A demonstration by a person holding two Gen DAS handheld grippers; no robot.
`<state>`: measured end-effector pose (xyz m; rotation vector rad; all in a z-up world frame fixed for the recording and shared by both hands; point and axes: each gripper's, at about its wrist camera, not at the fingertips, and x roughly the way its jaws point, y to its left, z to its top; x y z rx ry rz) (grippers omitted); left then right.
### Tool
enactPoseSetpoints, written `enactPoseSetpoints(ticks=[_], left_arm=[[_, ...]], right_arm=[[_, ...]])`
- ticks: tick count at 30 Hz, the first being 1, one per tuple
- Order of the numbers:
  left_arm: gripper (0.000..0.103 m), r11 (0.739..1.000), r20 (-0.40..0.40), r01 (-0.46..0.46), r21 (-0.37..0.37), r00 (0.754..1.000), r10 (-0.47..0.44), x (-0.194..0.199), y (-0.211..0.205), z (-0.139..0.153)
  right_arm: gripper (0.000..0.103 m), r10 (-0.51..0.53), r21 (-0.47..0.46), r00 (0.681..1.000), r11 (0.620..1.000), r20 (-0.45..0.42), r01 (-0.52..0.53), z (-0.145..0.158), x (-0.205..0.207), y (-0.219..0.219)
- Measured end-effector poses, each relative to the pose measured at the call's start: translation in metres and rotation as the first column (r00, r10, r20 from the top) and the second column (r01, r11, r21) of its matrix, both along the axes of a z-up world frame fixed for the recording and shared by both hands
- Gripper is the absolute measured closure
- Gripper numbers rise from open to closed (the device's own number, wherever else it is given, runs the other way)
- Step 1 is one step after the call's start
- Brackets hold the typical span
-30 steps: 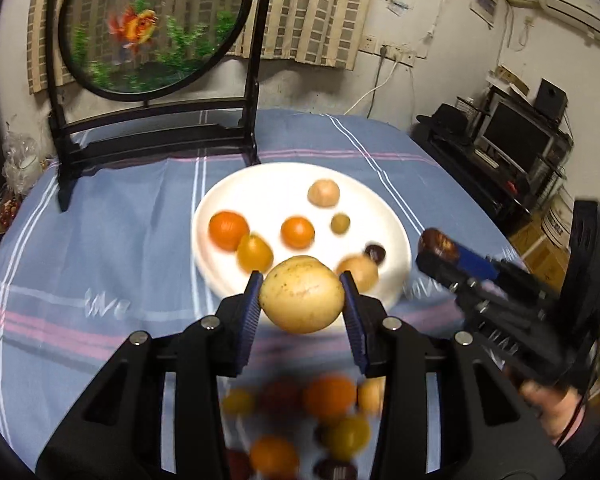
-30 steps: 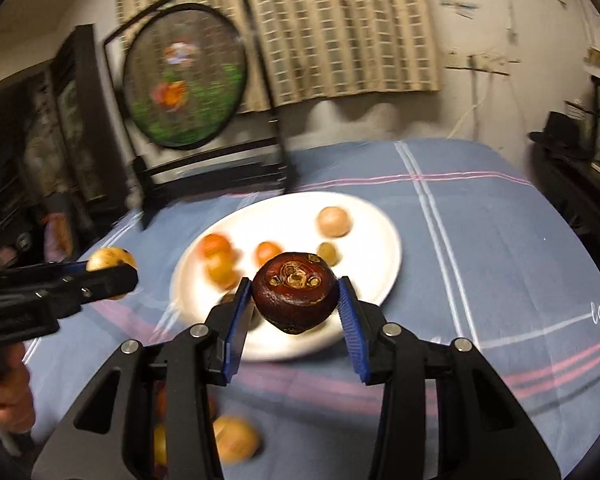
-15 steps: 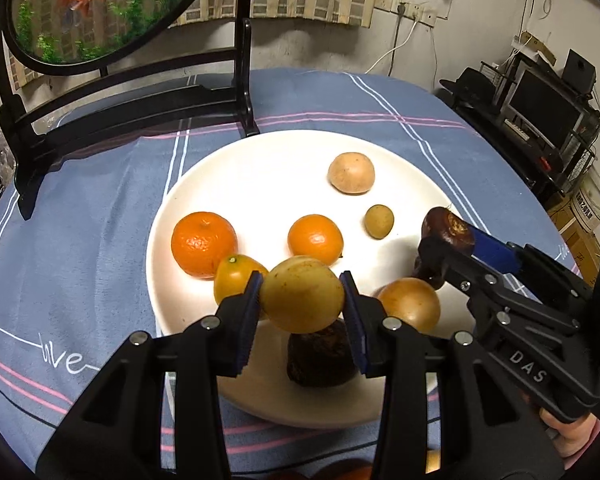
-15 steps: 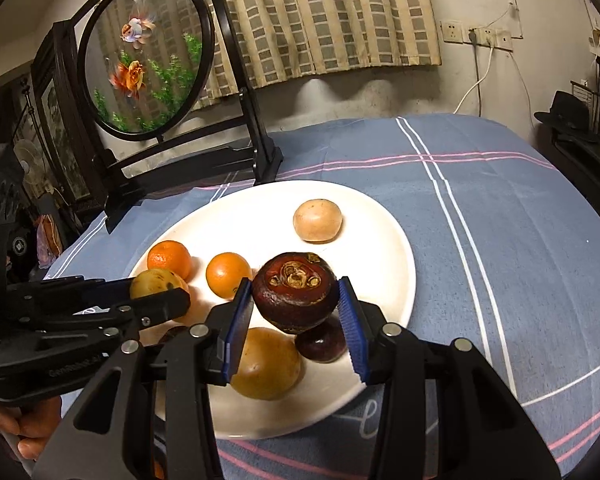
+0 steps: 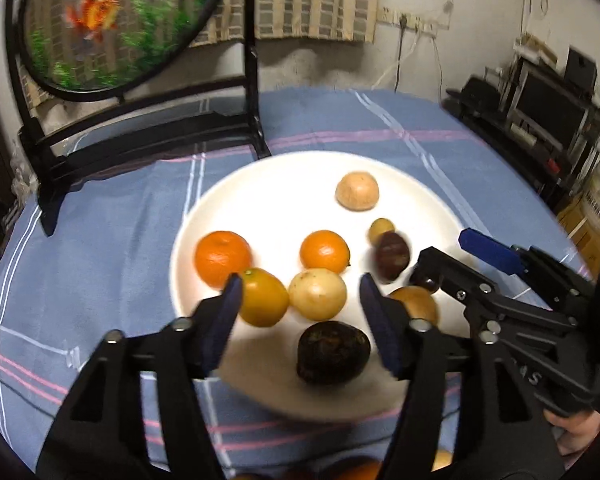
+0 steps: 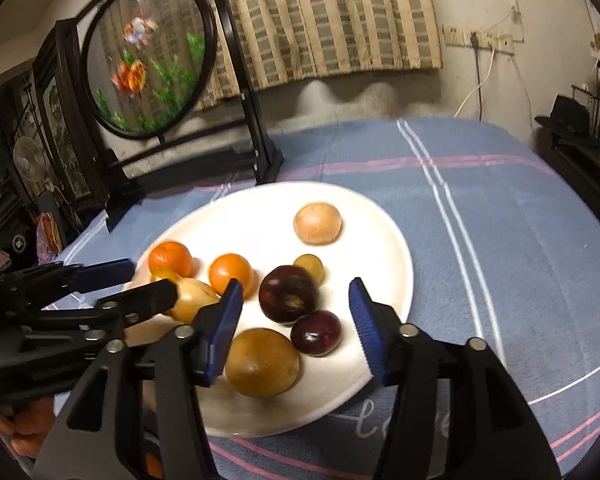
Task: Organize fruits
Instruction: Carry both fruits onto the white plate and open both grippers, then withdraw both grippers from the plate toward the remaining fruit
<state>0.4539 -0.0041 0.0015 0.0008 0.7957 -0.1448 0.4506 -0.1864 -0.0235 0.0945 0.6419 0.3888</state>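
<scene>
Over the white plate, the left gripper has just been opening, its pads clear of the yellow fruit resting beside the mandarin. Rightward, the right gripper likewise spreads off the dark fruit. Best to back out straight, nudging nothing.

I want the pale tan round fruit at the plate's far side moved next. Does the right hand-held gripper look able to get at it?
Probably yes: the right hand-held gripper is open, and the pale tan round fruit sits alone with bare white plate around it.
</scene>
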Motion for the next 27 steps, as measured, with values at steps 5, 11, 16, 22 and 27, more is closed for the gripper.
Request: enactPoseSetpoints(ticks=[5, 11, 16, 22, 27], left_arm=[[0.017, 0.997, 0.08, -0.057, -0.05, 0.995, 0.061, -0.048, 0.032, 0.031], [0.008, 0.992, 0.12, -0.125, -0.014, 0.985, 0.126, -0.118, 0.059, 0.025], [0.008, 0.987, 0.097, -0.152, -0.06, 0.983, 0.157, -0.159, 0.081, -0.005], [0.008, 0.97, 0.075, -0.24, -0.049, 0.967, 0.243, -0.173, 0.098, -0.016], [0.008, 0.958, 0.027, -0.277, -0.07, 0.96, 0.28, -0.167, 0.108, -0.021]], right_arm=[[0.047, 0.022, 0.032, 0.999, 0.999, 0.033, -0.023, 0.019, -0.025, -0.003], [0.047, 0.098, -0.019, 0.995, 0.995, 0.008, -0.098, 0.017, -0.064, 0.005], [0.047, 0.152, -0.08, 0.988, 0.985, -0.002, -0.151, 0.009, -0.103, 0.003], [0.047, 0.196, -0.115, 0.975, 0.971, -0.106, -0.207, -0.008, -0.123, 0.008], [0.047, 0.239, -0.182, 0.965, 0.949, -0.112, -0.257, -0.011, -0.138, 0.019]])
